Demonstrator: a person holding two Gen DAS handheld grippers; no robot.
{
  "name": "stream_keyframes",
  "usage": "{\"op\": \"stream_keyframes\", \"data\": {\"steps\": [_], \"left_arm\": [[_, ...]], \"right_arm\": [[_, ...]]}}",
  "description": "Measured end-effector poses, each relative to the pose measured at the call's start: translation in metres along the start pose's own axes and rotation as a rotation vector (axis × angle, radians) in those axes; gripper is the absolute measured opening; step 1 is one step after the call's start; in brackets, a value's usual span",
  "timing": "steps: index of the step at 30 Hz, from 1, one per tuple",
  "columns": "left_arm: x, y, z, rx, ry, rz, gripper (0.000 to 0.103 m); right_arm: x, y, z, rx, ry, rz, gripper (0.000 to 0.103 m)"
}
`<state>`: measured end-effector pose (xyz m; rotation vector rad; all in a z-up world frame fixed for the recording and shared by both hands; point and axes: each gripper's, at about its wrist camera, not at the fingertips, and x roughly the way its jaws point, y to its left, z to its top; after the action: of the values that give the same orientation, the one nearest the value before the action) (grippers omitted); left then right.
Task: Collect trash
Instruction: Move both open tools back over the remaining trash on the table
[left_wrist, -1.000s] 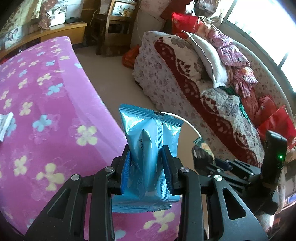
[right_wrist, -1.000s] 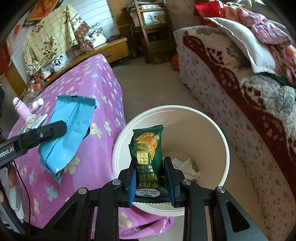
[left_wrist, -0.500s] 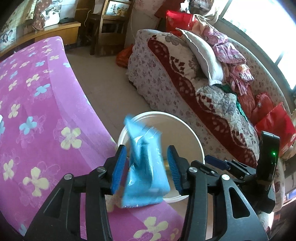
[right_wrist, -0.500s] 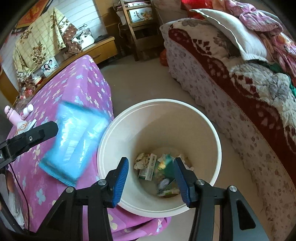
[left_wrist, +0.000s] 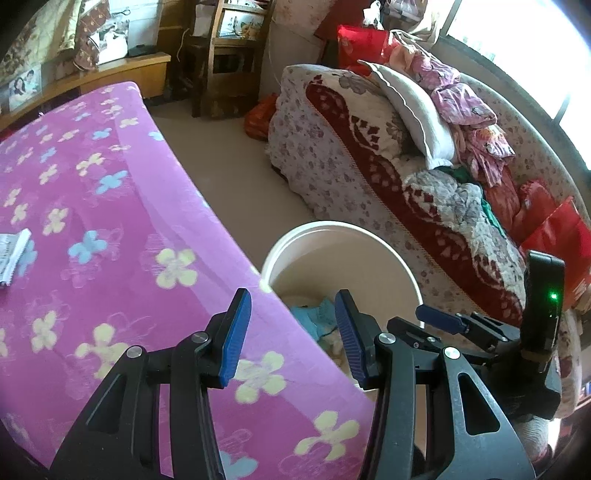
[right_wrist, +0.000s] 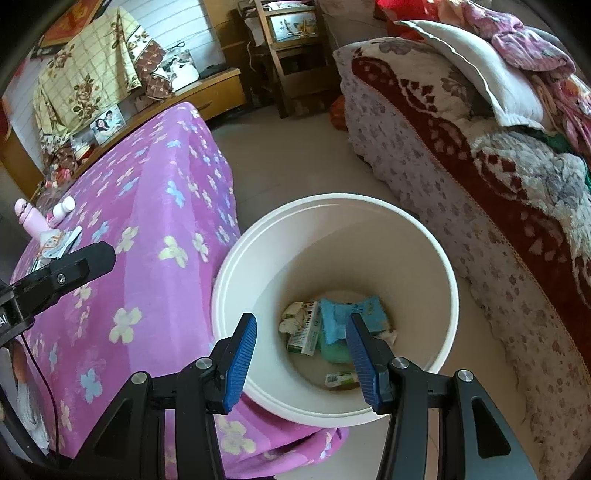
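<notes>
A white trash bucket (right_wrist: 448, 295) stands on the floor beside the purple flowered table (right_wrist: 155, 206). At its bottom lie the blue wrapper (right_wrist: 334, 319), a green biscuit pack (right_wrist: 341, 379) and other scraps. My right gripper (right_wrist: 301, 345) is open and empty, right above the bucket. My left gripper (left_wrist: 291, 326) is open and empty over the table's edge next to the bucket (left_wrist: 275, 254). The blue wrapper (left_wrist: 312, 314) shows inside the bucket in the left wrist view. The right gripper also shows there (left_wrist: 439, 321).
A white packet (left_wrist: 13, 254) lies on the purple table (left_wrist: 92, 206) at the left. A pink bottle (right_wrist: 31, 221) and small items sit at the table's far end. A sofa (right_wrist: 480, 155) piled with blankets stands to the right. A bare floor strip runs between the table and the sofa.
Both grippers opened. The green biscuit pack dropped from the right gripper and the blue wrapper from the left; both now lie in the bucket.
</notes>
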<state>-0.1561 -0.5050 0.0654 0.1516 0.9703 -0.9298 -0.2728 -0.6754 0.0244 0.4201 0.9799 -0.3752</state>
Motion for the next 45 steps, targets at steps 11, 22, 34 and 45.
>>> {"op": "stream_keyframes", "data": {"steps": [11,22,34,45], "left_arm": [[-0.026,0.029,-0.010,-0.022,-0.035,0.069,0.045],[-0.057,0.065,-0.028,-0.037,-0.071,0.163,0.045],[-0.090,0.118,-0.049,-0.097,-0.083,0.242,0.048],[-0.129,0.188,-0.077,-0.204,-0.099,0.292,0.051]], "right_arm": [[-0.010,0.032,0.001,-0.043,-0.014,0.019,0.049],[-0.013,0.084,0.001,-0.114,-0.016,0.072,0.050],[-0.006,0.154,-0.001,-0.221,0.002,0.128,0.055],[0.009,0.220,-0.009,-0.321,0.039,0.174,0.058]]}}
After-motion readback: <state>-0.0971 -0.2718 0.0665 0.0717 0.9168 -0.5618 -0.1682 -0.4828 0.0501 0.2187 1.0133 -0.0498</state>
